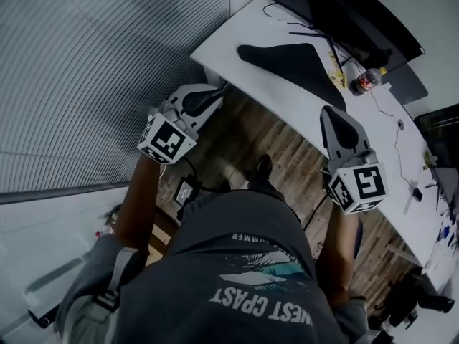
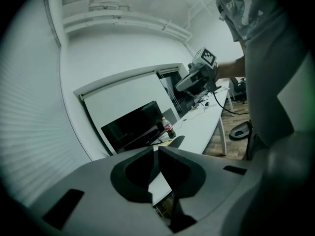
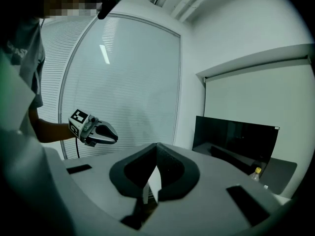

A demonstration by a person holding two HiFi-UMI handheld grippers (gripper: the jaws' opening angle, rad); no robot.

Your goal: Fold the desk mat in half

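I keep both claws pressed shut and empty: left gripper [image 1: 214,97] at ten o'clock, right gripper [image 1: 333,117] at three. The dark desk mat [image 1: 287,63] lies at one o'clock on the white desk [image 1: 229,38] (bottle [image 1: 366,81] nearby).

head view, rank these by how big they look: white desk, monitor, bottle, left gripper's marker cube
1. white desk
2. monitor
3. left gripper's marker cube, though it is much nearer the camera
4. bottle
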